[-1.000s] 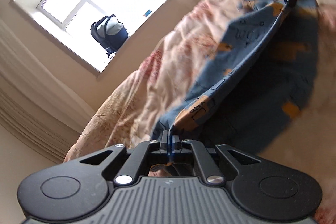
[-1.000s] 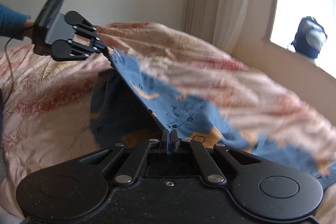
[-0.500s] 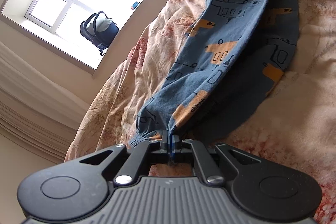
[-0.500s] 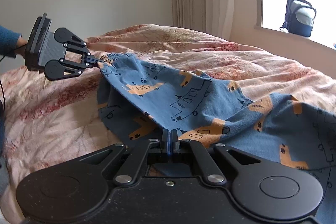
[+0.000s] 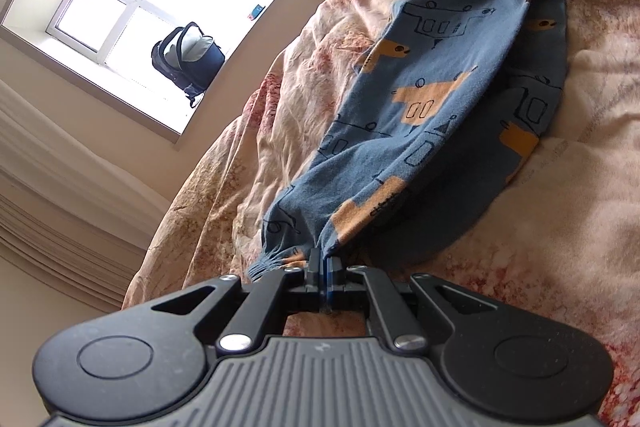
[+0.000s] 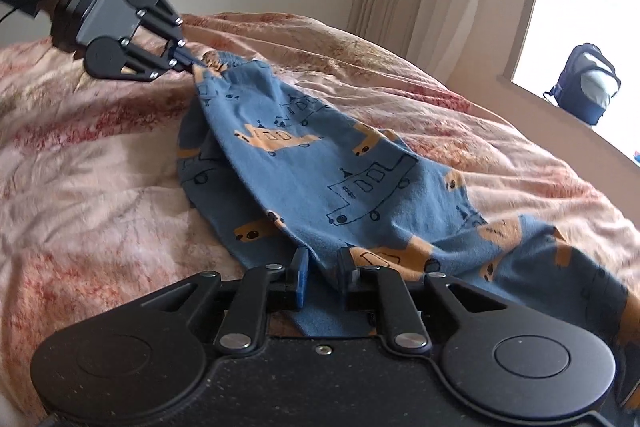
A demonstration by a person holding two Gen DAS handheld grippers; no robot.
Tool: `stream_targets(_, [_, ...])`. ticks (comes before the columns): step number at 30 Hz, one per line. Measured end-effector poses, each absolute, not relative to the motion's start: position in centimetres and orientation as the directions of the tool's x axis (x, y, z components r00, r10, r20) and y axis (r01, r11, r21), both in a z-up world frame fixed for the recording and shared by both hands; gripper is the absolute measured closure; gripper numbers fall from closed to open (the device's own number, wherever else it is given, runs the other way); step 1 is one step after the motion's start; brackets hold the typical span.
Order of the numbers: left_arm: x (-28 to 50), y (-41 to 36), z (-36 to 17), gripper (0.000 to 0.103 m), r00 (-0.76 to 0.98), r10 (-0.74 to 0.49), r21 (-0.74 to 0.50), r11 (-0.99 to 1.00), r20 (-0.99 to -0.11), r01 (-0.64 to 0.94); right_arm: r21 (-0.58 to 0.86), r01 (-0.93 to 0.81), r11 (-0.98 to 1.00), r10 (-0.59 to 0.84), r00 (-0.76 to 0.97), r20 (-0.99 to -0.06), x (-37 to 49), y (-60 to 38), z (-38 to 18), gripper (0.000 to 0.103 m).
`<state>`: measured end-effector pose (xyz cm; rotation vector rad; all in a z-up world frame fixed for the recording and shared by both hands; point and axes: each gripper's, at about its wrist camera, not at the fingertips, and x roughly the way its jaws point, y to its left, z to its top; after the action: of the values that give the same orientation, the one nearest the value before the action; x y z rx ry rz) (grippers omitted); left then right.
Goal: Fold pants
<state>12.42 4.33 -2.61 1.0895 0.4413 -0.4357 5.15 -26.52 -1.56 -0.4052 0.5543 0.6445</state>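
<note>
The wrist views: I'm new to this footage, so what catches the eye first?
Blue pants printed with orange vehicles, stretched across a pink floral bedspread. The left gripper pinches one end; the right gripper has just been opening around the other. A backpack sits on the sill.

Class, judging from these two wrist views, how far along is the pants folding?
Done: the pants lie doubled over on the bedspread. In hand: the left gripper is shut on the cuff end, while the right gripper has just been opening, cloth between its jaws. Left: release, then any further folds.
</note>
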Motion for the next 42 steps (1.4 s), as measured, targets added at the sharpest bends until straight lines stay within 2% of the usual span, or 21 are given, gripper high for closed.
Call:
stream_targets(2, [12.4, 4.3, -2.6, 0.102, 0.831, -0.122, 0.741, 0.398, -0.542, 0.541, -0.204, -0.668, 0.715, 0.450, 0.664, -0.598, 5.0, -26.3, -1.7, 0.077])
stream_targets(5, [12.4, 4.3, -2.7, 0.102, 0.830, -0.119, 0.740, 0.397, -0.545, 0.543, -0.271, -0.670, 0.691, 0.420, 0.678, -0.603, 5.0, -25.6, -2.1, 0.079])
stream_targets(6, [12.4, 4.3, -2.7, 0.102, 0.830, -0.119, 0.740, 0.398, -0.545, 0.543, -0.284, -0.670, 0.686, 0.418, 0.682, -0.600, 5.0, -25.4, -2.2, 0.096])
stream_targets(7, [12.4, 4.3, -2.8, 0.102, 0.830, -0.118, 0.740, 0.399, -0.545, 0.542, -0.285, -0.670, 0.686, 0.421, 0.684, -0.595, 5.0, -25.4, -2.1, 0.103])
stream_targets(12, [12.4, 4.7, -2.8, 0.102, 0.819, -0.119, 0.729, 0.397, -0.562, 0.558, -0.261, -0.687, 0.678, 0.464, 0.675, -0.573, 4.0, -26.2, -0.6, 0.103])
stream_targets(17, [12.7, 4.7, -4.0, 0.102, 0.800, -0.108, 0.705, 0.413, -0.590, 0.576, -0.276, -0.724, 0.633, 0.463, 0.639, -0.614, 3.2, -25.5, -1.1, 0.103])
stream_targets(21, [13.2, 4.5, -4.7, 0.092, 0.772, -0.083, 0.671, 0.444, -0.630, 0.594, -0.280, -0.723, 0.632, 0.437, 0.631, -0.641, 3.7, -24.6, -2.6, 0.102])
stream_targets(22, [13.2, 4.5, -4.6, 0.092, 0.770, -0.081, 0.661, 0.462, -0.633, 0.592, -0.272, -0.717, 0.641, 0.437, 0.633, -0.639, 3.3, -24.8, -2.6, 0.099])
stream_targets(23, [13.3, 4.6, -4.3, 0.088, 0.765, -0.079, 0.646, 0.485, -0.639, 0.589, -0.253, -0.710, 0.657, 0.441, 0.634, -0.635, 3.3, -25.1, -2.5, 0.096])
stream_targets(24, [13.3, 4.6, -4.0, 0.073, 0.758, -0.079, 0.624, 0.516, -0.647, 0.587, -0.230, -0.701, 0.675, 0.447, 0.636, -0.628, 3.2, -25.5, -2.2, 0.088])
stream_targets(25, [13.3, 4.7, -3.5, 0.061, 0.751, -0.079, 0.598, 0.553, -0.655, 0.580, -0.211, -0.688, 0.694, 0.451, 0.645, -0.617, 3.1, -26.2, -2.0, 0.072])
stream_targets(26, [13.2, 4.7, -2.9, 0.035, 0.747, -0.084, 0.570, 0.593, -0.659, 0.569, -0.195, -0.666, 0.720, 0.451, 0.662, -0.599, 2.9, -26.9, -1.7, 0.062])
stream_targets(27, [13.0, 4.5, -2.3, 0.016, 0.749, -0.091, 0.538, 0.640, -0.656, 0.549, -0.173, -0.639, 0.749, 0.448, 0.682, -0.579, 2.6, -27.8, -1.4, 0.043])
stream_targets(28, [12.7, 4.2, -1.6, 0.009, 0.755, -0.106, 0.495, 0.694, -0.648, 0.523, -0.149, -0.605, 0.782, 0.439, 0.704, -0.559, 2.3, -28.8, -1.1, 0.023])
stream_targets(29, [12.3, 3.7, -0.9, 0.000, 0.758, -0.134, 0.439, 0.746, -0.638, 0.502, -0.129, -0.559, 0.819, 0.416, 0.734, -0.537, 2.0, -29.8, -0.9, 0.014])
stream_targets(30, [12.0, 3.2, -0.3, 0.000, 0.758, -0.177, 0.373, 0.786, -0.628, 0.493, -0.111, -0.501, 0.858, 0.383, 0.770, -0.510, 1.6, -30.9, -0.7, 0.000])
stream_targets(33, [11.9, -0.4, -0.1, 0.000, 0.718, -0.296, 0.205, 0.828, -0.630, 0.521, -0.017, -0.312, 0.950, 0.270, 0.847, -0.457, 0.8, -34.4, -0.3, 0.001])
stream_targets(35, [11.8, -4.2, -0.5, 0.000, 0.691, -0.365, 0.156, 0.808, -0.624, 0.568, 0.087, -0.183, 0.979, 0.202, 0.871, -0.447, 0.5, -37.0, -0.4, 0.001])
stream_targets(38, [11.5, -10.4, -1.2, 0.000, 0.686, -0.430, 0.151, 0.775, -0.586, 0.614, 0.257, -0.040, 0.965, 0.158, 0.876, -0.456, 0.3, -41.2, -1.0, 0.000])
stream_targets(42, [10.8, -17.6, -1.7, 0.000, 0.685, -0.477, 0.195, 0.724, -0.550, 0.661, 0.384, 0.061, 0.921, 0.134, 0.878, -0.460, -0.1, -45.9, -1.7, 0.000])
